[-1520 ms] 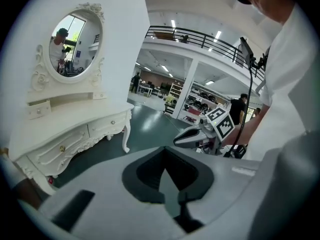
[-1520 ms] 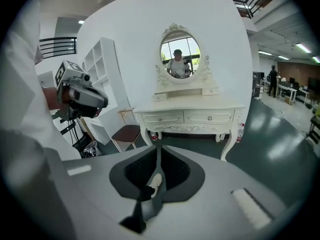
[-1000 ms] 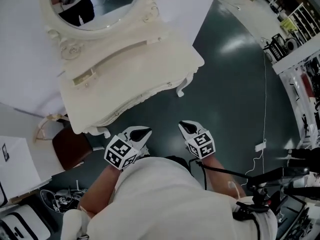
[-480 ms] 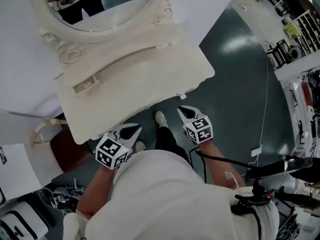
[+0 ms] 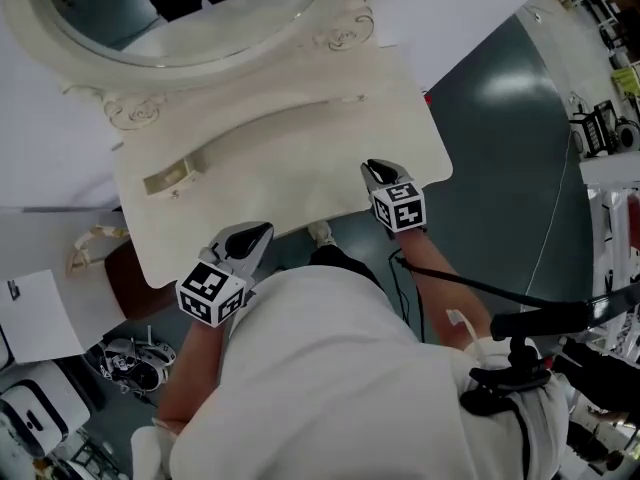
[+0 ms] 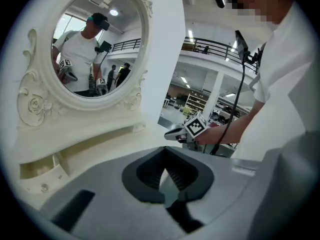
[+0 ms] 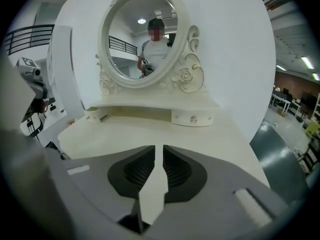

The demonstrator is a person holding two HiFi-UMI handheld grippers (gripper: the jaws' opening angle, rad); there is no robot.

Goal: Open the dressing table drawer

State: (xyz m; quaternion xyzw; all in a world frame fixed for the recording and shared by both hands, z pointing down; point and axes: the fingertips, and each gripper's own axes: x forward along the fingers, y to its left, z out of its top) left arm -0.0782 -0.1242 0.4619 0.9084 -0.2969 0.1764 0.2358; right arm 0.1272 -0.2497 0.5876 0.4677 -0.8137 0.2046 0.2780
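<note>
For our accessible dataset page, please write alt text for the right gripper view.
The right tongs, whose jaws have just been opening and stand slightly apart with nothing between them, hover above the cream dressing table. Behind stand an oval mirror in an ornate frame and a small drawer under a low shelf.

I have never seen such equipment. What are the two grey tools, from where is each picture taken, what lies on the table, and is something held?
No robot: a person holds two hand tools, the left gripper and the right gripper, each with two jaws and a marker cube. One picture comes from a camera on the person's head, looking down; the two others from cameras riding on each gripper. Before them stands a cream dressing table with an oval mirror; its top looks bare. Nothing is held: the left jaws meet, the right jaws have just been opening, empty.
</note>
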